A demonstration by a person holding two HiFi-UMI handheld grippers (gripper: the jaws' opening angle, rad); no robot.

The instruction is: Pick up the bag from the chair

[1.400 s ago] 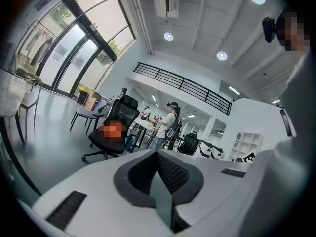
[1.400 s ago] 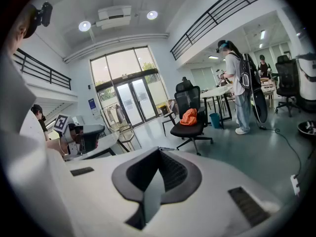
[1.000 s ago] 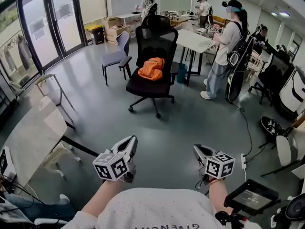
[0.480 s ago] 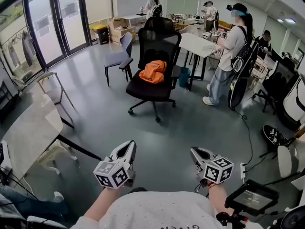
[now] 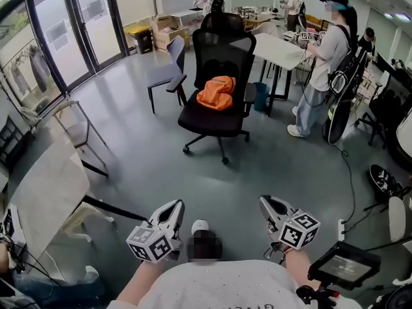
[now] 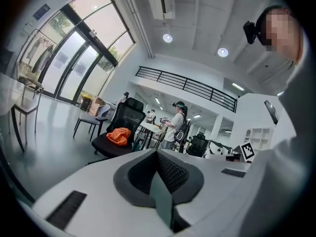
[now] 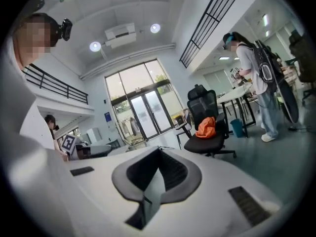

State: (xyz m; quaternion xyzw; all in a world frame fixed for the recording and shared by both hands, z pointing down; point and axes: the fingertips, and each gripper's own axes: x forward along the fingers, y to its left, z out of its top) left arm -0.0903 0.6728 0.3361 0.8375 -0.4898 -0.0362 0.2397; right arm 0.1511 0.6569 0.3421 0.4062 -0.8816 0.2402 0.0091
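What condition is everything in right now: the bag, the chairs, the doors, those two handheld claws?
Bag: lying crumpled on the seat, untouched.
Black chair: upright, bearing the bag.
Grey chair: upright, unoccupied.
Doors: closed.
Left gripper: shut, holding nothing.
Right gripper: shut, holding nothing.

Workroom floor with furniture, bins and people around its edges.
A grey chair (image 5: 168, 76) stands on the floor (image 5: 141, 153) towards the far left, not far from the glass doors (image 5: 71, 34); a yellow bin (image 5: 143, 36) and cardboard boxes (image 5: 168, 31) stand by the far wall. At the far right is a white table (image 5: 280, 49) with a teal bin (image 5: 261, 96) under it and a person (image 5: 325, 63) with a backpack beside it. A pale tabletop (image 5: 48, 192) and a wire-frame chair (image 5: 74, 124) take up the near left. A black cable (image 5: 351, 179) runs down the floor's right side, with a white power strip (image 5: 342, 229) near its lower end and a screen (image 5: 344, 269) at the near right corner.
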